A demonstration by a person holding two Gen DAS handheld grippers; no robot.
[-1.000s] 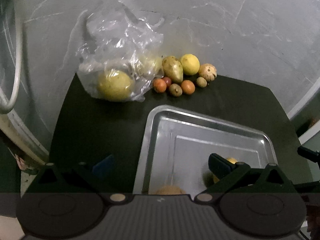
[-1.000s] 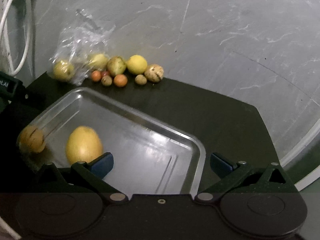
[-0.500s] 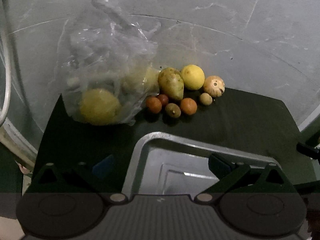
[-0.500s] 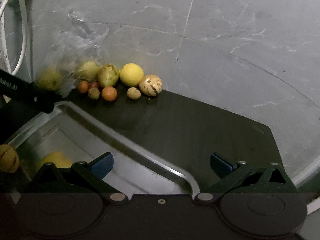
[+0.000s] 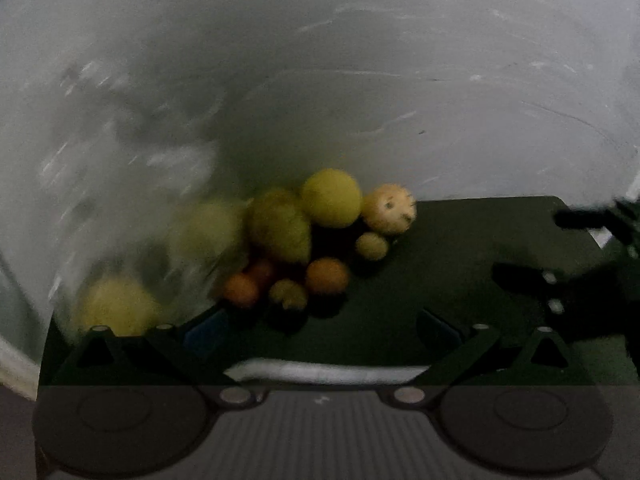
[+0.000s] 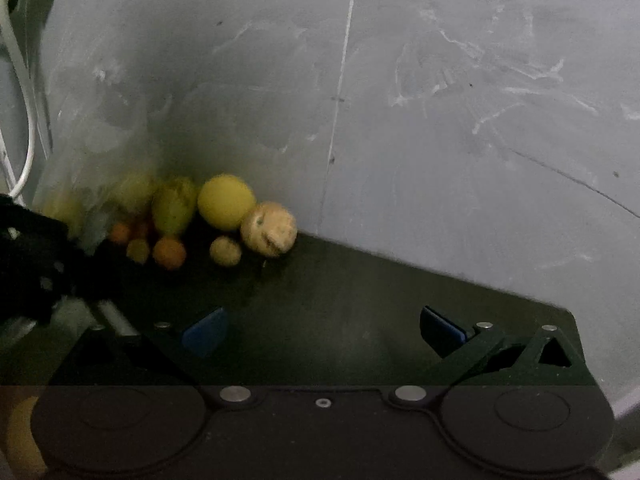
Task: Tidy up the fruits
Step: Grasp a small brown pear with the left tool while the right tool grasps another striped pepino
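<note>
I see both my left tool and right tool spread wide, gripping nothing, facing the heaped yellow and orange fruits on the dark surface.

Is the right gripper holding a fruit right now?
No, the right gripper is open with nothing between its blue fingertips, and the round yellow fruit lies farther back by the wall.

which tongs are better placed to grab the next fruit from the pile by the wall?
Left, probably. The left tongs are open with the small orange fruit just ahead between their tips. The right tongs, also open, face bare mat.
</note>
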